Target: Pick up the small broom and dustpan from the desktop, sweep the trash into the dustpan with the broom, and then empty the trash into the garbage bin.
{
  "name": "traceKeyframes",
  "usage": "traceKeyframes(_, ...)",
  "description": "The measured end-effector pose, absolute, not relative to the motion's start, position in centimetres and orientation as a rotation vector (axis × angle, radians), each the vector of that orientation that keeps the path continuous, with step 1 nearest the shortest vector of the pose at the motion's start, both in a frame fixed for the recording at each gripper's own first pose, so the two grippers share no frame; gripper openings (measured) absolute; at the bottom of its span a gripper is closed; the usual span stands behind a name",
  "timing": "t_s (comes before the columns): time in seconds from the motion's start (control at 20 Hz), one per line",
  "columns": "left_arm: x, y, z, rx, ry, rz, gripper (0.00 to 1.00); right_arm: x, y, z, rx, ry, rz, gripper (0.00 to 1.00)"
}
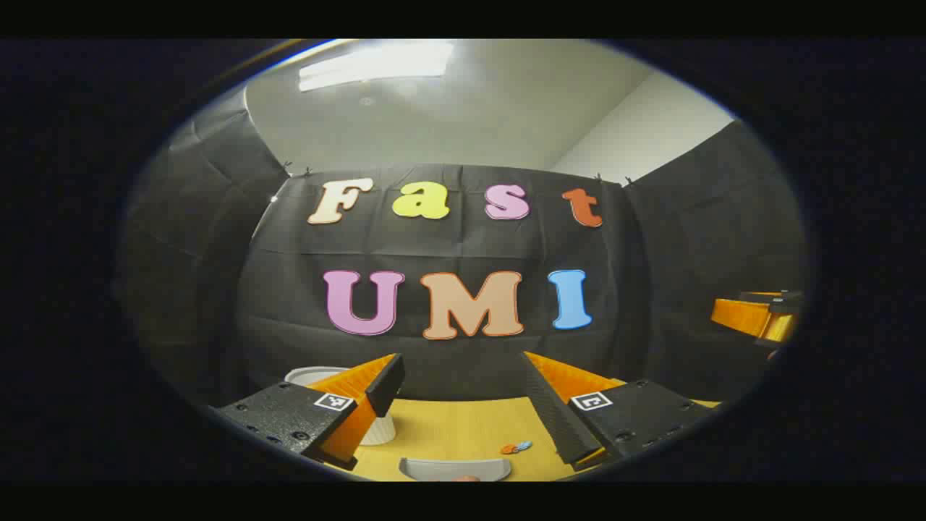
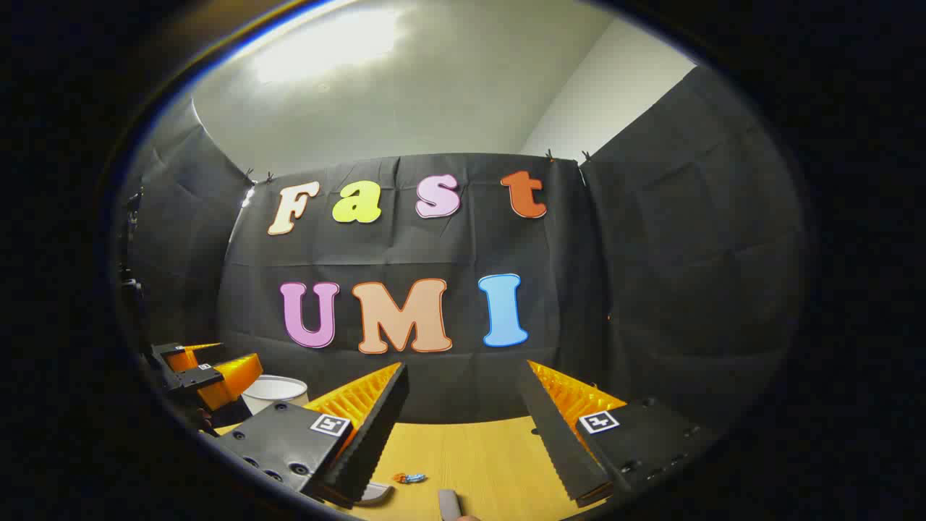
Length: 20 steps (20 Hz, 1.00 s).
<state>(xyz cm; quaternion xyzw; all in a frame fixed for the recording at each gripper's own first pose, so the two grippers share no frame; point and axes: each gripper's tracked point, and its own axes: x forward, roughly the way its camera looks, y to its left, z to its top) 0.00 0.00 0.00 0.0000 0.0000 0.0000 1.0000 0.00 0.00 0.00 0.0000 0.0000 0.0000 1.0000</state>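
While both cameras look level toward the booth's back wall, the wooden worktop spreads across the bottom of each view, pale yellow and lit from above.

On the worktop's far left side stands the white garbage bin, round and open-topped; in the left gripper view it sits partly hidden behind that gripper's left finger, and in the right gripper view it shows farther left, just beside the other tool.

The left hand-held gripper hangs above the worktop with its orange-and-black fingers spread wide, nothing between them. The right hand-held gripper is likewise spread wide and holds nothing. Each also appears at the far edge of the other's view.

At the bottom edge of the left gripper view lies the grey dustpan, its curved rim just in sight, directly below the gap between the fingers. In the right gripper view a grey handle pokes in at the bottom edge; whether it belongs to the small broom I cannot tell.

Smallest is the trash, a few orange and blue scraps lying on the worktop near the dustpan, apart from it.
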Motion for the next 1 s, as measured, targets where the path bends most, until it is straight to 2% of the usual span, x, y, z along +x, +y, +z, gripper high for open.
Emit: traceKeyframes(1.0,-2.8,0.1,1.2,0.003,-0.019,0.052,0.92,-1.7,1.7,1.5,-0.023,-0.026,0.086,0.98)
